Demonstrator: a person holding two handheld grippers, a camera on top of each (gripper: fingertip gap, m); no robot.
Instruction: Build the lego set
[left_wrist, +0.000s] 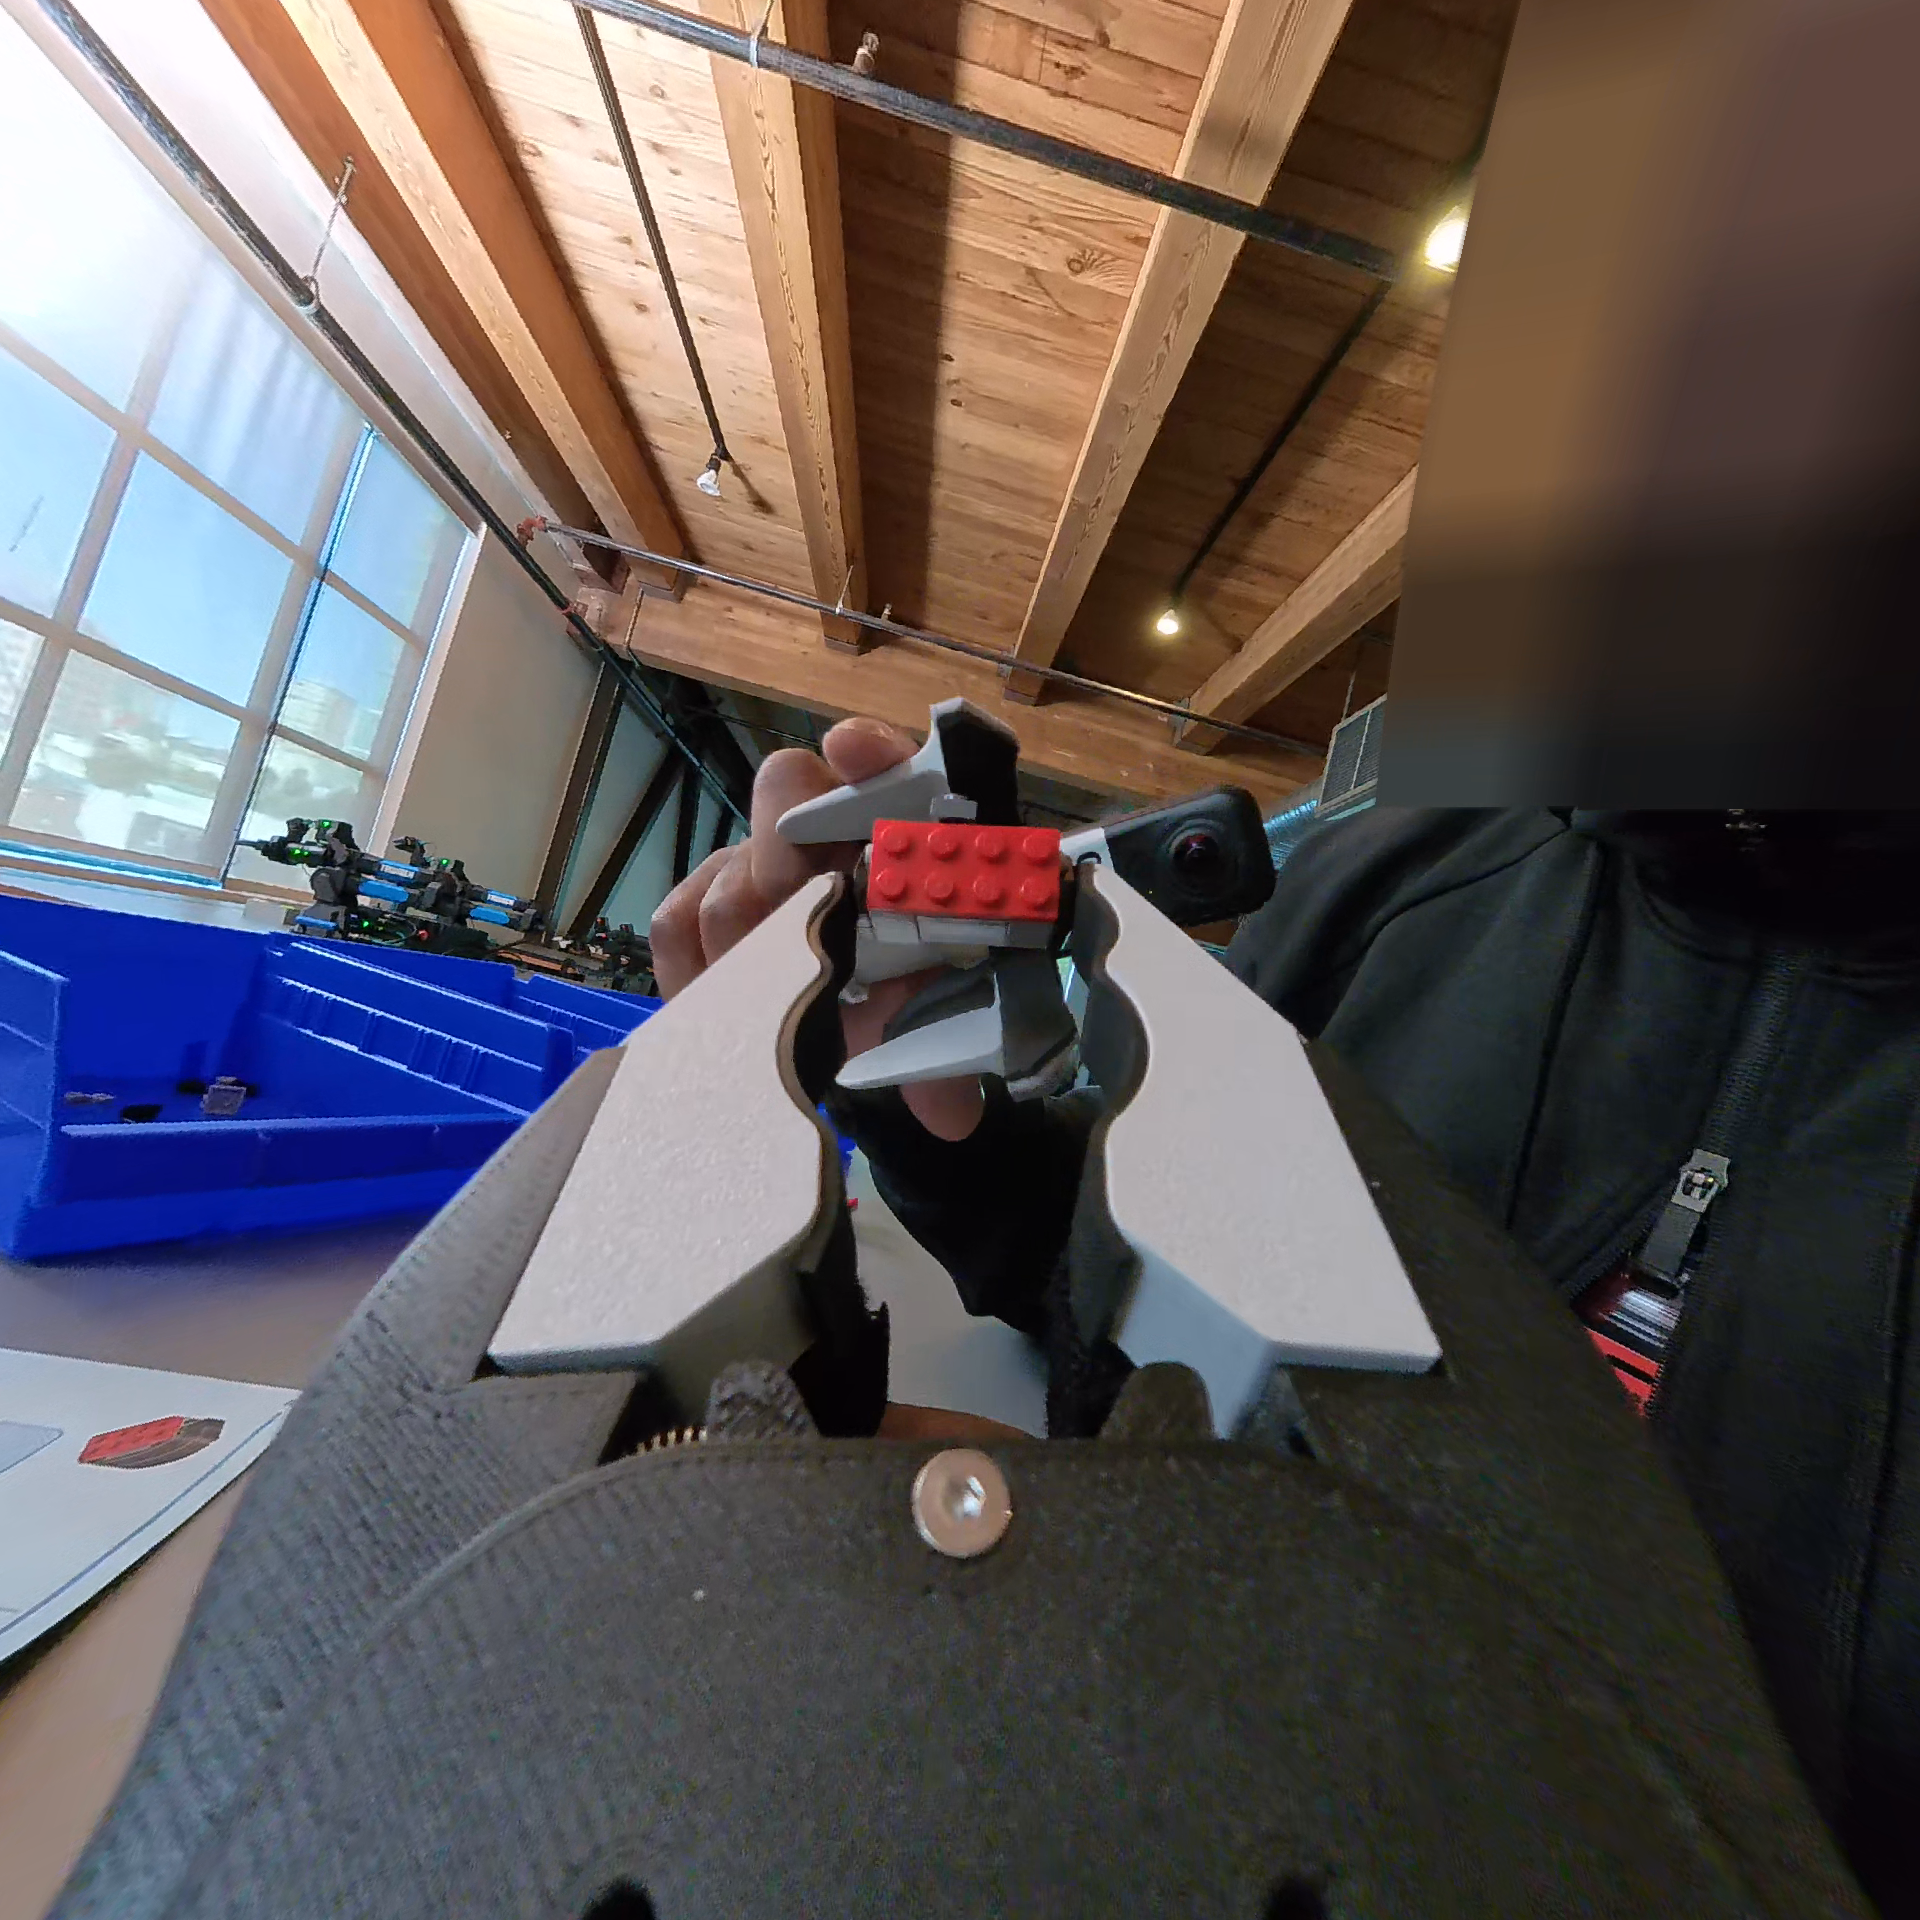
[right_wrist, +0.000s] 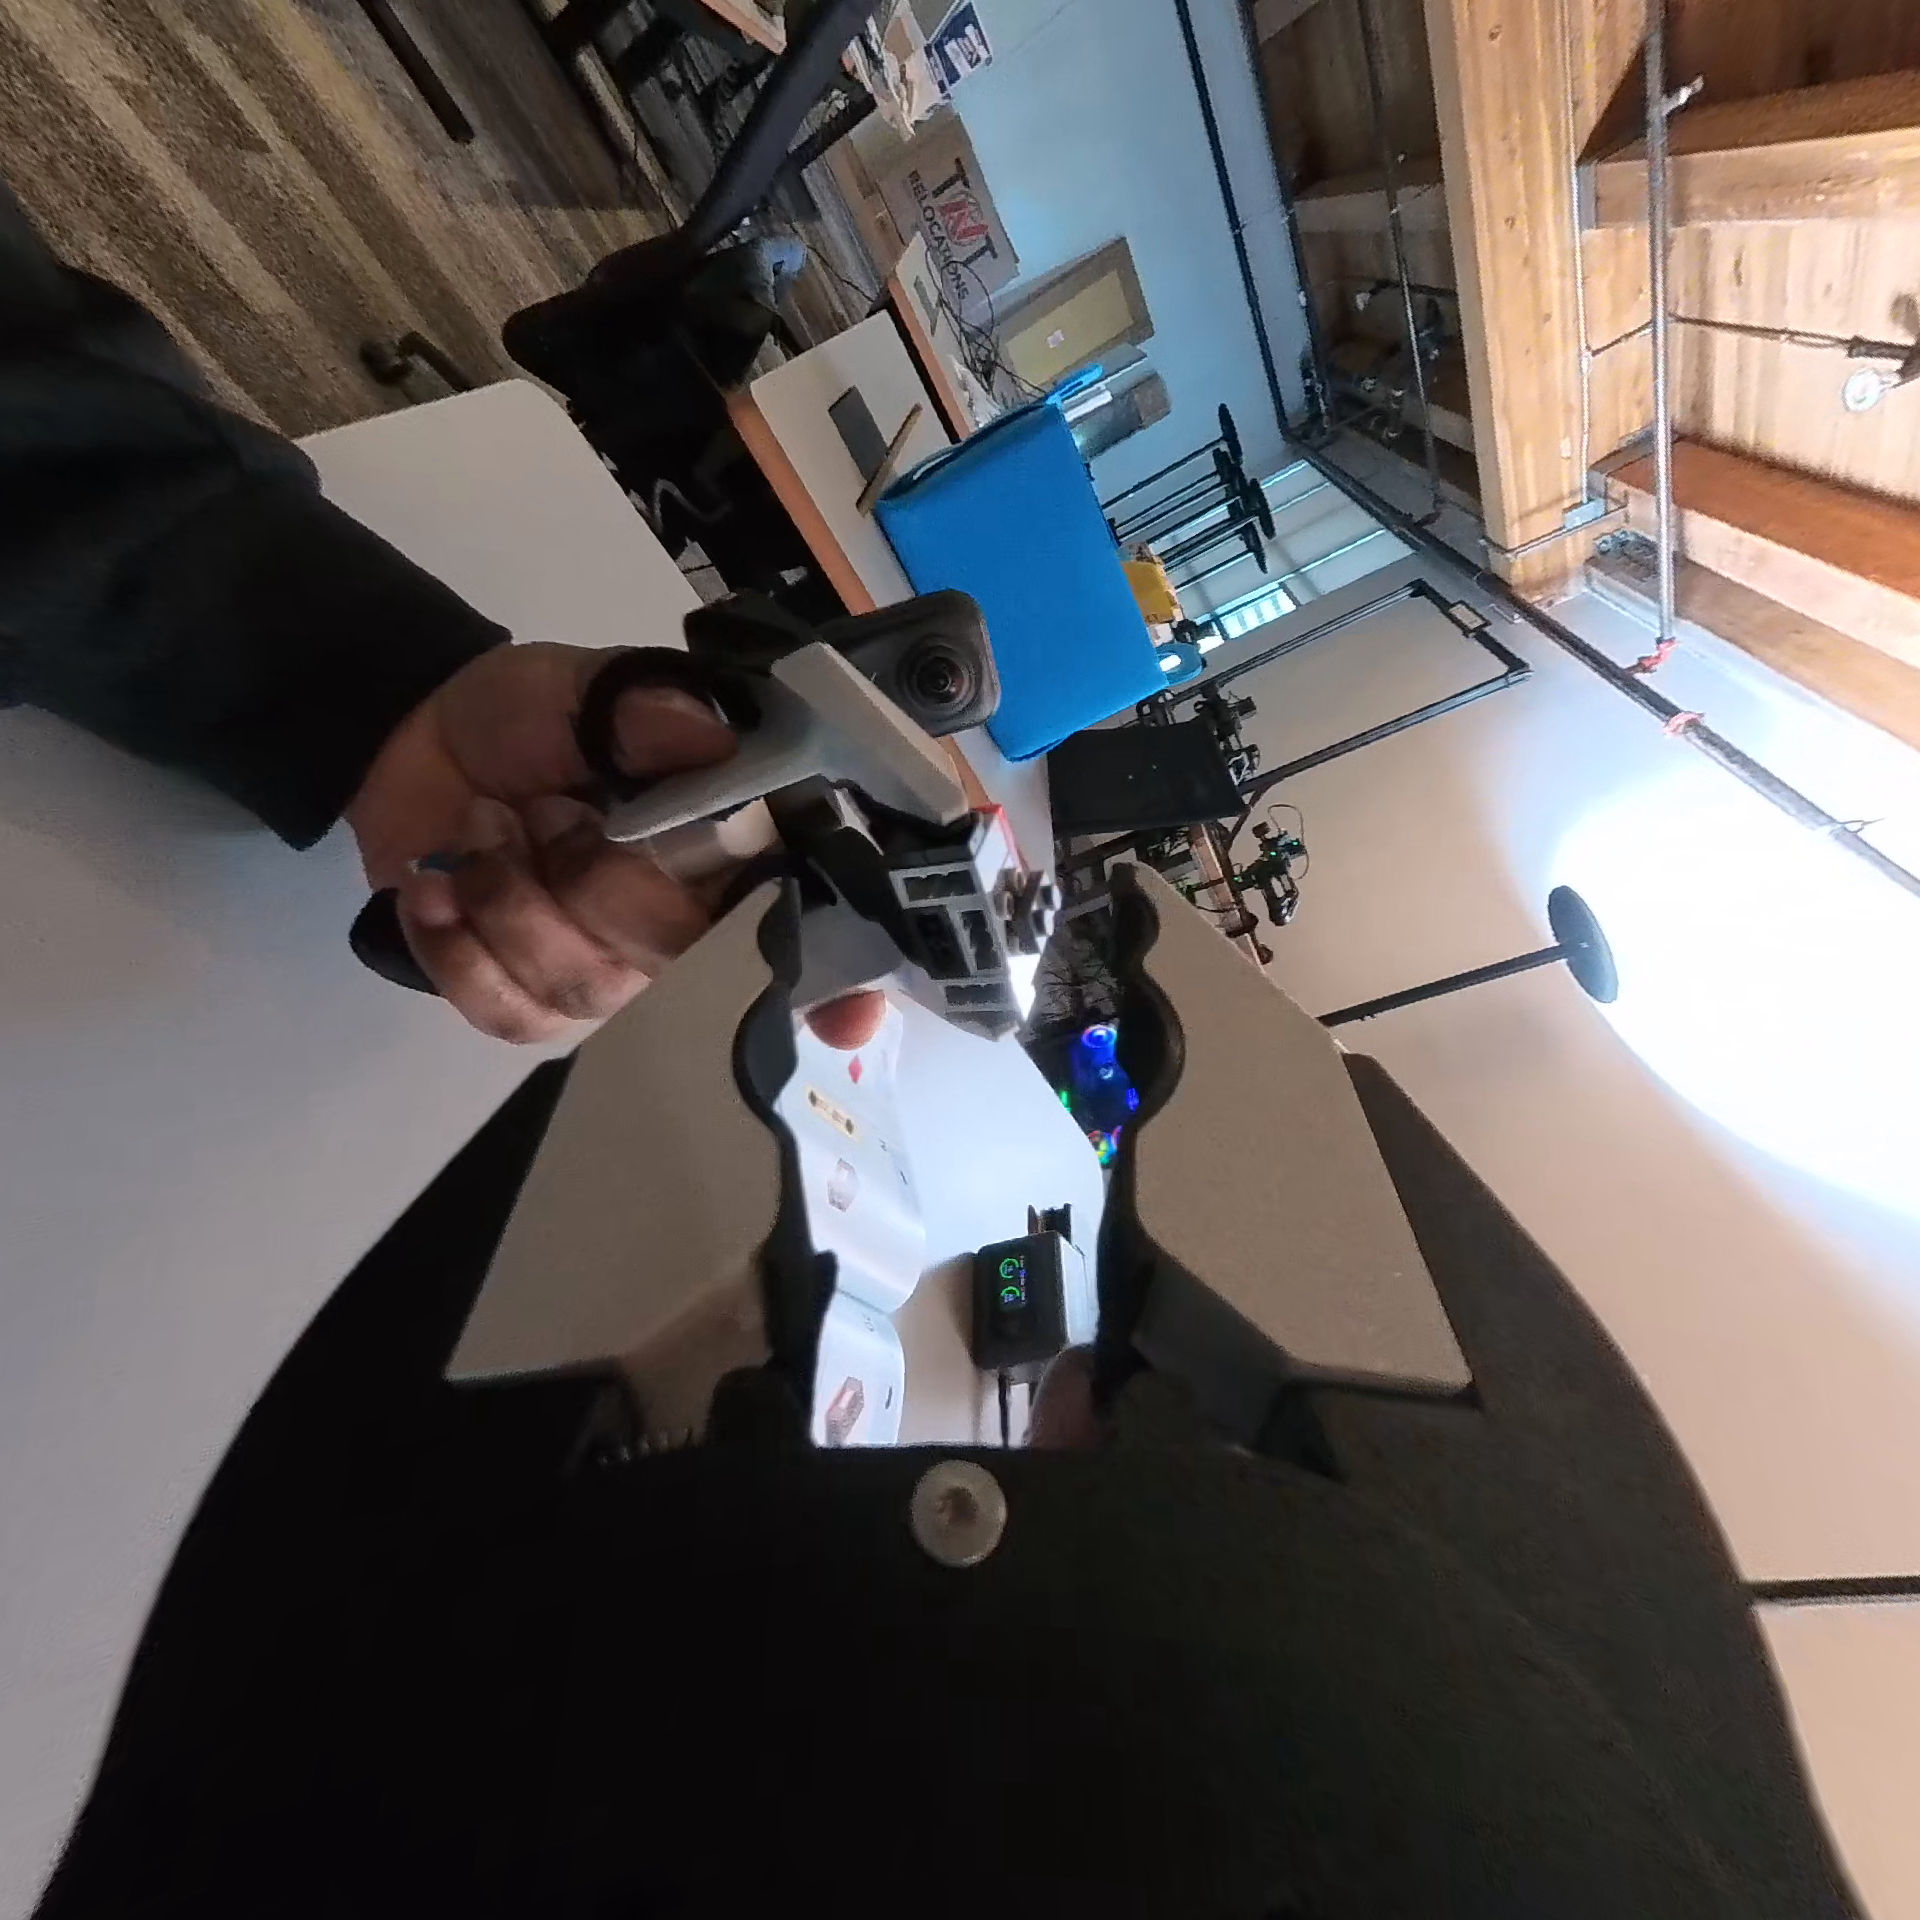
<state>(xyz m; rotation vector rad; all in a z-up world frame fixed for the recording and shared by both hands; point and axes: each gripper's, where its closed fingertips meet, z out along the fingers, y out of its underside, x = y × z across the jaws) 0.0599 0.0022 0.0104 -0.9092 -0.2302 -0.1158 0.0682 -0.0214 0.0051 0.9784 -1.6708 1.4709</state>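
Held up above the white desk (right_wrist: 208, 1091) near a blue plastic bin (left_wrist: 260, 1049), the studded red-topped grey lego block (left_wrist: 964, 883) sits clamped in the left gripper (left_wrist: 961, 904) fingers, while the right gripper (right_wrist: 945, 914), fingers spread apart, faces its ribbed underside, a small grey piece at its tips.

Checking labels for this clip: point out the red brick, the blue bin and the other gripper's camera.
red brick (left_wrist: 964, 871), left wrist view, studded top face
blue bin (left_wrist: 260, 1153), left wrist view, front wall
camera (left_wrist: 1205, 854), left wrist view, lens
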